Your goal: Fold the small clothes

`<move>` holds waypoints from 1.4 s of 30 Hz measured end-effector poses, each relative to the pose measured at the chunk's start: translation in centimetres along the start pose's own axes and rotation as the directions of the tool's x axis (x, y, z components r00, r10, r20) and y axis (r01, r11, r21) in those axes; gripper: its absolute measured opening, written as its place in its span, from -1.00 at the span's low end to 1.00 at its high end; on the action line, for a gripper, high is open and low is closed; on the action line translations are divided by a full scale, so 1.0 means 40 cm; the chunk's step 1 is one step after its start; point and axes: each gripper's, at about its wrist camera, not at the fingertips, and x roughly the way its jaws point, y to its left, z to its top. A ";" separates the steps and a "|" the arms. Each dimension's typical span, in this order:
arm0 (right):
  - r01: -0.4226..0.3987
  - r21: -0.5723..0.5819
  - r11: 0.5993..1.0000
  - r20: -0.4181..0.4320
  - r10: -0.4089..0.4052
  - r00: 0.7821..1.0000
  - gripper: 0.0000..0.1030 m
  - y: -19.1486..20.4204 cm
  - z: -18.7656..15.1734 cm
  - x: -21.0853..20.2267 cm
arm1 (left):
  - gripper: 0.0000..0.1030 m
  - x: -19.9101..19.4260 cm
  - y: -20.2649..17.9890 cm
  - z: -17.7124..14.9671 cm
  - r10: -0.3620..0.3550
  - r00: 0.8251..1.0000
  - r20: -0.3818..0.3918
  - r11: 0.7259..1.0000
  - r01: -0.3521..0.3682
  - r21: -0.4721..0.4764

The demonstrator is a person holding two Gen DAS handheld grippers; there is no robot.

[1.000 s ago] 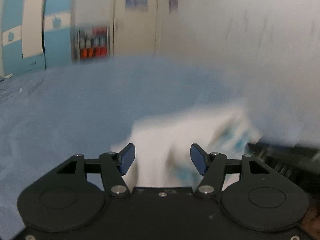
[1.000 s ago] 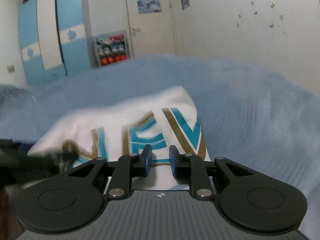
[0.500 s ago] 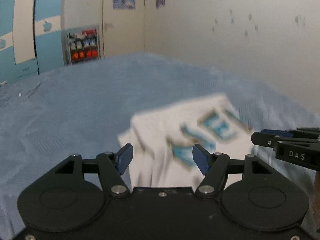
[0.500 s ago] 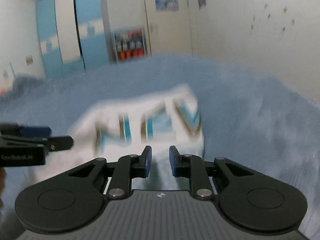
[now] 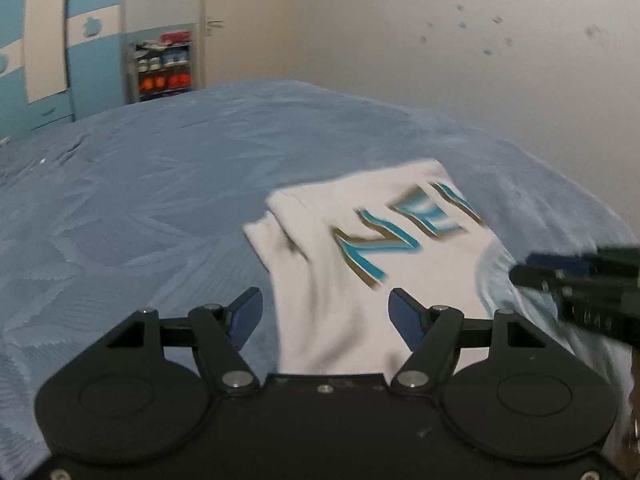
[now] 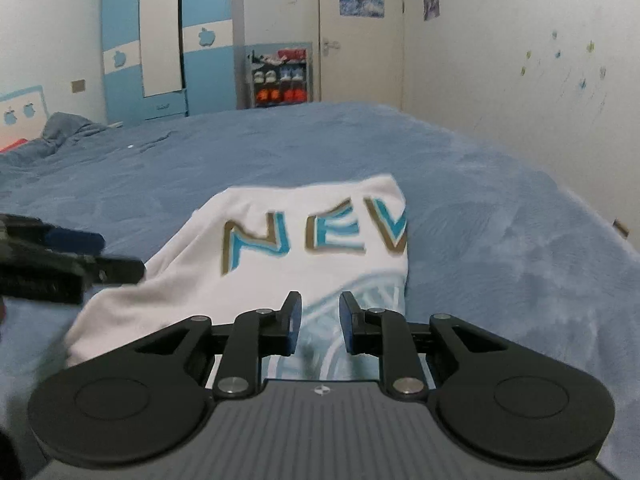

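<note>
Blue quilted bedspread point(image 6: 500, 216) filled the lower part of both views, with a blue and white wardrobe point(image 6: 168, 44) at the far left of the room, a shoe rack point(image 6: 280, 80) right of it, then a cream door point(image 6: 360, 32) and a pale wall point(image 6: 540, 60) dotted with small stickers.

On the left, the left gripper point(image 5: 324, 314) was held low and roughly level above the bedspread, its blue-padded fingers point(image 5: 244, 316) spread wide with nothing between them. A folded white T-shirt point(image 5: 360, 292) lay flat just ahead of it, reaching from between the fingers out to the front and right, with teal and gold letters on top.

To the right, the right gripper point(image 6: 320, 328) was likewise level and pointed forward, its fingers point(image 6: 290, 322) parted by a narrow gap and gripping nothing; the near edge of the T-shirt, with a pale blue print, lay directly ahead of and beneath the fingertips. In each wrist view the other gripper showed blurred at the frame edge, beside the shirt's side edge; whether either touched the cloth could not be told.
</note>
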 end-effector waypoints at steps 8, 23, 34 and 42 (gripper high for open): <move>0.028 -0.027 0.999 -0.127 -0.031 0.991 -0.52 0.011 -0.111 0.062 | 0.52 0.137 0.026 -0.068 -0.051 0.943 -0.329 0.999 0.046 -0.023; 0.155 0.019 0.988 -0.244 -0.146 0.959 0.28 0.085 0.107 -0.157 | 0.47 -0.175 -0.054 0.111 0.085 0.966 -0.243 0.988 -0.114 -0.108; 0.163 -0.004 0.987 -0.244 -0.159 0.957 0.28 0.125 0.099 -0.206 | 0.47 -0.213 -0.112 0.070 0.104 0.950 -0.296 0.991 -0.125 -0.052; 0.170 0.002 0.985 -0.244 -0.165 0.956 0.28 0.119 0.100 -0.209 | 0.47 -0.214 -0.121 0.075 0.112 0.950 -0.292 0.991 -0.127 -0.035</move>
